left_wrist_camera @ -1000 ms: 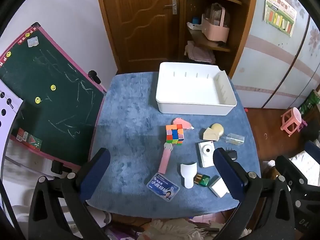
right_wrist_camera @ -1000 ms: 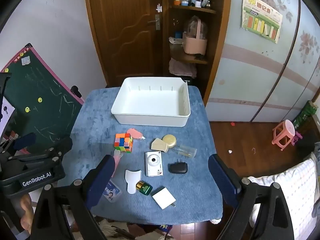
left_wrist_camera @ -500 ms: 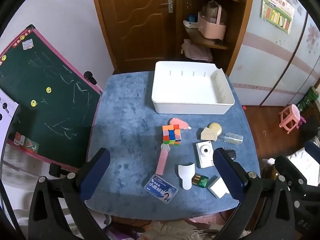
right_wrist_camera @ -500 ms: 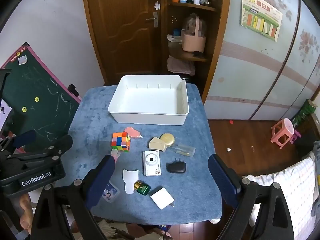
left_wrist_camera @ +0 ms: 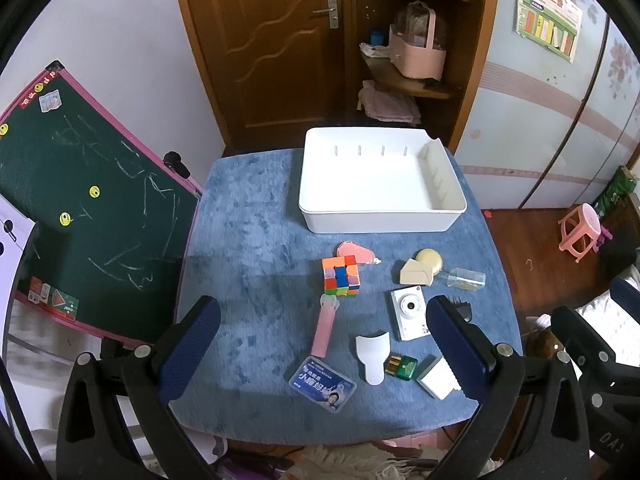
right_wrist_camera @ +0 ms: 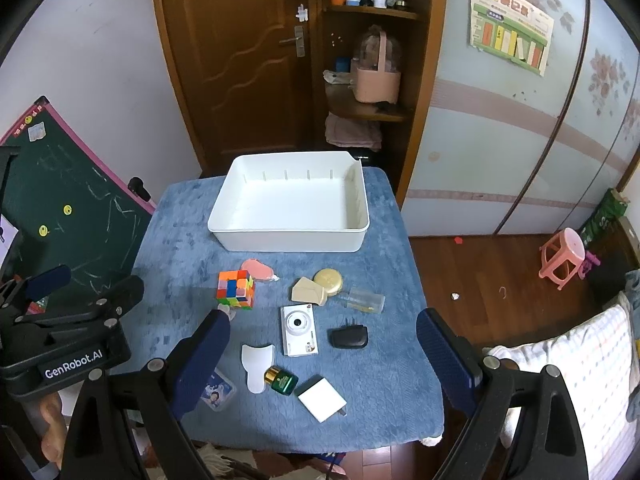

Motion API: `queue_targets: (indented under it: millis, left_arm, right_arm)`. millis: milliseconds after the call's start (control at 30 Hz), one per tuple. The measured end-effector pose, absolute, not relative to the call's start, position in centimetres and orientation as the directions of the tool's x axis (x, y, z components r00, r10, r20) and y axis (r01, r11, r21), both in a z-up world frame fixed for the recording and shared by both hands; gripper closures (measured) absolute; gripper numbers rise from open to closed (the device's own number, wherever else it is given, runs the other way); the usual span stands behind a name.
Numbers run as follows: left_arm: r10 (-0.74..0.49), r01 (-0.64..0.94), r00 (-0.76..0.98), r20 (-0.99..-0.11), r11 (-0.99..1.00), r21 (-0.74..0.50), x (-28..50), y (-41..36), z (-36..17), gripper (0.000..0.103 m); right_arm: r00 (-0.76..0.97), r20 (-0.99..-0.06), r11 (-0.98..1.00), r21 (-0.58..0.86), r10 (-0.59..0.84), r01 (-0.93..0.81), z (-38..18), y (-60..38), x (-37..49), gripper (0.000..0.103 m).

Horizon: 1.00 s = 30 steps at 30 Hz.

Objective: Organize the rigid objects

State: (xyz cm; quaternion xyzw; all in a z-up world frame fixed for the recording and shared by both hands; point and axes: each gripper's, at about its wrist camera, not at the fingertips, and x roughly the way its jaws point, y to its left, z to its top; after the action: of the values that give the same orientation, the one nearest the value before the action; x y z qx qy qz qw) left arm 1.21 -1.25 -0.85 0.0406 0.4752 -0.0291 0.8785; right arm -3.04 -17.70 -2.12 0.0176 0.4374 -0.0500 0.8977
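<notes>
White bin (left_wrist_camera: 382,216) sat empty at the table's far side; all items lay loose on the blue cloth (left_wrist_camera: 248,248) in front of it: cube (left_wrist_camera: 340,276), camera (left_wrist_camera: 410,312), black charger (right_wrist_camera: 348,337), green bottle (right_wrist_camera: 282,380), card (left_wrist_camera: 322,384). Over the last second both views pulled back and up slightly, objects unmoved. Left gripper (left_wrist_camera: 320,344) and right gripper (right_wrist_camera: 324,356) hung above the near edge, jaws wide, holding nothing. Judged: sorting not started, first pick pending.
</notes>
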Motion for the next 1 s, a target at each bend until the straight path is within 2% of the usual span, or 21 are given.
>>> queue_targets:
  millis: [1000]
  left_arm:
    - [-0.009, 0.089, 0.546, -0.838, 0.995, 0.048, 1.87, -1.0, -0.53, 0.001]
  right_arm:
    - [0.62, -0.781, 0.995, -0.012, -0.073, 0.103, -1.38, -17.82, -2.23, 0.008]
